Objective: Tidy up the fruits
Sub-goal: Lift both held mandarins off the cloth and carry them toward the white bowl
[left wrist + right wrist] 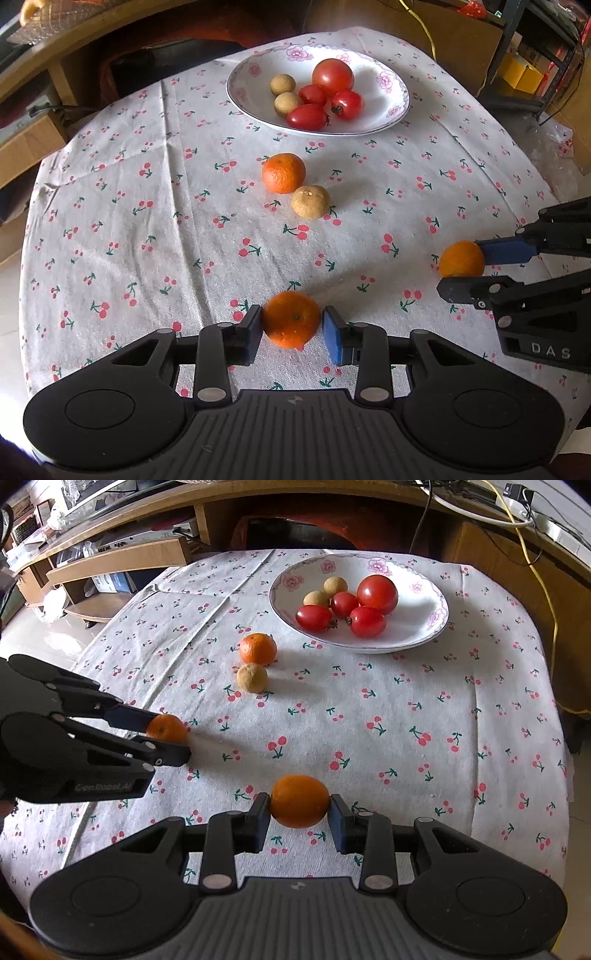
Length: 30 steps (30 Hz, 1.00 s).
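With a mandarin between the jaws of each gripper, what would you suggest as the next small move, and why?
Probably lift the right gripper with its mandarin and carry it toward the plate. Its jaws press on the fruit, and the plate already holds tomatoes with room at the near side. The left gripper looks less firmly closed on its mandarin.

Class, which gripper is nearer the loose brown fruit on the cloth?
Left. The left gripper sits directly below the brown fruit; the right gripper is off sideways, farther.

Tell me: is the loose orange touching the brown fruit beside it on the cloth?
Touching. In the left wrist view the orange and the brown fruit meet with no cloth visible between them; the right wrist view also shows no gap.
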### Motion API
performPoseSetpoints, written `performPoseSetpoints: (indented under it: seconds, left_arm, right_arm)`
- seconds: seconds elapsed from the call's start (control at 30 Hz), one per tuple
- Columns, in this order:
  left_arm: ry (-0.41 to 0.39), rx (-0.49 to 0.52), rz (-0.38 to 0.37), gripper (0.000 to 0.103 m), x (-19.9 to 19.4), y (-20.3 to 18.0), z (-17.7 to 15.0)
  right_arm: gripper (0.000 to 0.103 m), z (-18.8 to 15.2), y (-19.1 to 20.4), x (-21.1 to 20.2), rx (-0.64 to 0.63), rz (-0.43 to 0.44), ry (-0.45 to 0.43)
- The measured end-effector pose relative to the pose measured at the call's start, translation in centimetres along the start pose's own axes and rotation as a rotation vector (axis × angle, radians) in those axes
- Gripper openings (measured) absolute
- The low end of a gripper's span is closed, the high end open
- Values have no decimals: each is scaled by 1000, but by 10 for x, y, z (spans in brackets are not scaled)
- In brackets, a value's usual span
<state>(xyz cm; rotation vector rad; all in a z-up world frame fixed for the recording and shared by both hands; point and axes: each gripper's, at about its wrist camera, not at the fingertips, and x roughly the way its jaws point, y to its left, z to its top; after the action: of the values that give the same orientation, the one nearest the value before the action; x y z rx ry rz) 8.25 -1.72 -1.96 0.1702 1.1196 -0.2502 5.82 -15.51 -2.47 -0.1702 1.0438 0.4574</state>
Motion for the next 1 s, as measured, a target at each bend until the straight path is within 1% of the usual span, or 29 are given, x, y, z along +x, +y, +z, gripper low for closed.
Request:
performPoseSetpoints:
  seconds: [0.13,0.4,0.67,1.0]
  left_arm:
    - [3,17,2,41,-1,-2,-1]
    - [-4,38,0,40,-3,-5,0]
    - [-40,29,-2,40,-11,-6,6]
    - [-67,35,-3,40,-15,-11,14]
  right_arm:
    - [32,0,-2,0,8,-2,3]
    - [32,3,-1,-2,5,-7,-16]
    - [32,8,-2,-5,8,-20,-38]
    - [32,16,1,-8,-3,-29,-61]
